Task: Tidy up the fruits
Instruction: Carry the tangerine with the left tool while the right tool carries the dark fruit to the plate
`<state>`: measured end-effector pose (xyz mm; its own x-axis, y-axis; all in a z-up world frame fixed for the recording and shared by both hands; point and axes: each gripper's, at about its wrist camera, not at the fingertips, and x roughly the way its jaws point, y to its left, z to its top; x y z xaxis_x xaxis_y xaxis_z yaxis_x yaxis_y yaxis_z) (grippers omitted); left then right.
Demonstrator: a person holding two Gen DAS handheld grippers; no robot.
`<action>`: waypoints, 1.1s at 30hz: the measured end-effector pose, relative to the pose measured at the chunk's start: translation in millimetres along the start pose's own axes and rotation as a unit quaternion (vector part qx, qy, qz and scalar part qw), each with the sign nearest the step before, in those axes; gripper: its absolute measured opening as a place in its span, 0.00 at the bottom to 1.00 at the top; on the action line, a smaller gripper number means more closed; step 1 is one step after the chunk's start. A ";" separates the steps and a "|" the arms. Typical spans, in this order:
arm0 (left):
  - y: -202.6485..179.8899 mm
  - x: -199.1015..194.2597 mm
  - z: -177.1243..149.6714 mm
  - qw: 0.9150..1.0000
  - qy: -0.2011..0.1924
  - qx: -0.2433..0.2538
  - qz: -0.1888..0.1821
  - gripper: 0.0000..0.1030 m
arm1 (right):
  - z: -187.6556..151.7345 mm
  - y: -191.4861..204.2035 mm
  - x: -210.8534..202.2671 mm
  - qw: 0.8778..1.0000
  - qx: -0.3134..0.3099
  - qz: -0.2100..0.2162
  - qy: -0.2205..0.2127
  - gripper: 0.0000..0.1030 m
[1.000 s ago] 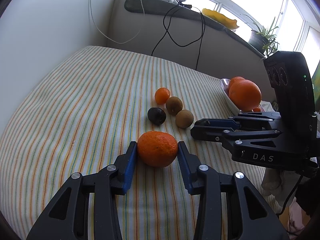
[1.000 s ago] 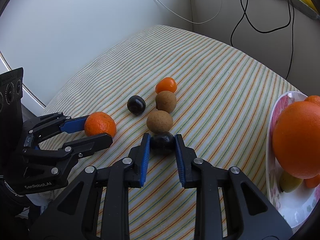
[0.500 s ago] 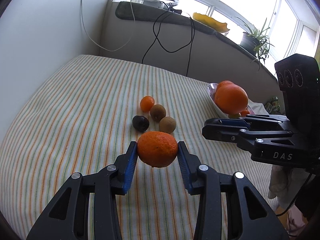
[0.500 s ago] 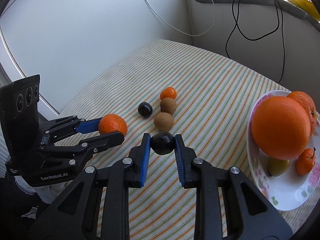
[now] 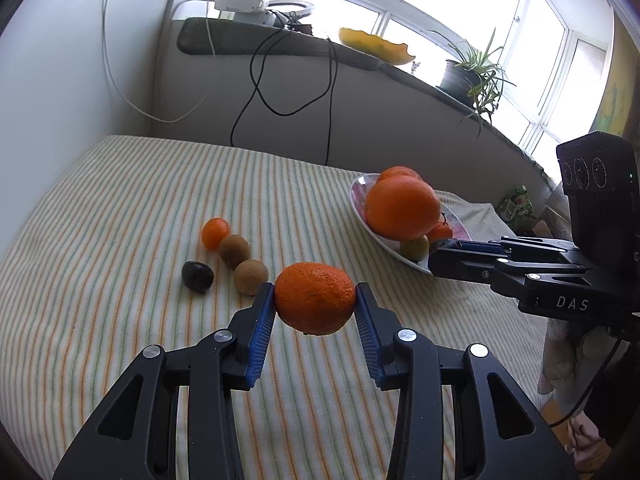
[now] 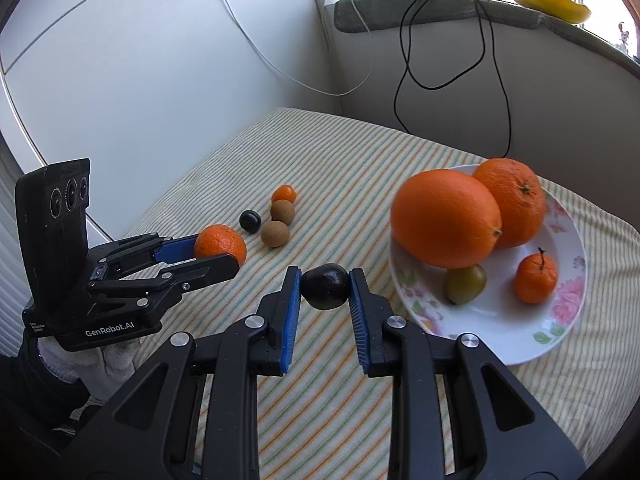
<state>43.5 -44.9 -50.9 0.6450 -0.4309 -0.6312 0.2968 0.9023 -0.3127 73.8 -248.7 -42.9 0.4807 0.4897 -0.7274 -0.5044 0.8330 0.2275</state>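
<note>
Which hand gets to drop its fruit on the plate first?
Probably the right. The right gripper holds its dark plum right beside the plate, while the left gripper with its mandarin is farther back.

White walls (image 5: 52, 92) meeting at a corner, desk (image 5: 120, 208) under a striped cloth, dark ledge (image 5: 256, 42) beyond its far edge, bright windows (image 5: 460, 12) above, potted plant (image 5: 472, 72), black cable (image 5: 280, 80) hanging, white power adapter (image 5: 239, 2).
</note>
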 end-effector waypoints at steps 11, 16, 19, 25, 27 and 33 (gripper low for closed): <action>-37.7 21.9 8.2 0.999 0.010 0.034 -0.035 0.37 | -15.9 -47.4 -36.7 0.998 0.032 -0.051 -0.014 0.24; -61.1 32.5 14.4 0.997 0.011 0.053 -0.052 0.37 | -20.1 -67.0 -49.4 0.996 0.047 -0.069 -0.019 0.24; -75.4 38.6 18.3 0.996 0.011 0.067 -0.062 0.37 | -21.0 -77.2 -52.8 0.995 0.052 -0.080 -0.020 0.24; -101.9 53.9 23.0 0.993 0.012 0.088 -0.074 0.37 | -22.3 -96.0 -51.2 0.994 0.062 -0.090 -0.021 0.24; -108.2 59.2 24.2 0.993 0.014 0.093 -0.076 0.37 | -24.5 -101.8 -51.5 0.993 0.066 -0.091 -0.020 0.24; -122.9 72.4 25.8 0.991 0.019 0.106 -0.078 0.37 | -23.2 -115.8 -47.7 0.993 0.074 -0.091 -0.022 0.24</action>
<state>71.9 -186.6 -39.8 0.5538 -0.5620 -0.6143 0.5352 0.8055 -0.2544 92.6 -374.6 -49.5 0.5861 0.3358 -0.7374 -0.2968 0.9358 0.1903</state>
